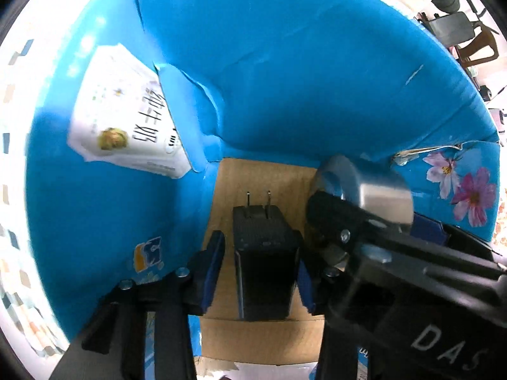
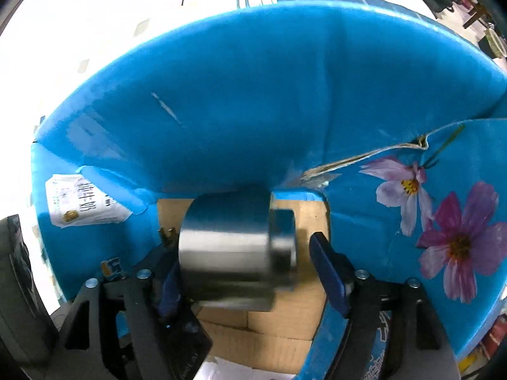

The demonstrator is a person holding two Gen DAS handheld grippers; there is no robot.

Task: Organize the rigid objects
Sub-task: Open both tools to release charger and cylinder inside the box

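Observation:
A black plug adapter (image 1: 264, 269) with two metal prongs lies on the brown floor (image 1: 269, 177) of a blue cardboard box (image 1: 301, 63). My left gripper (image 1: 258, 237) points down over it with a finger on each side; a gap shows beside the left pad, so the jaws stand open. A shiny metal cylinder (image 2: 228, 250), blurred, lies crosswise between the fingers of my right gripper (image 2: 244, 247). Cardboard shows between its right end and the right pad, so that gripper is open. The right gripper (image 1: 370, 215) and cylinder (image 1: 380, 190) sit just right of the adapter.
The blue box walls (image 2: 253, 95) rise close on all sides. A white printed label (image 1: 126, 117) is stuck on the left wall. A torn flap printed with pink flowers (image 2: 443, 237) stands at the right. Chairs (image 1: 459, 28) show beyond the box rim.

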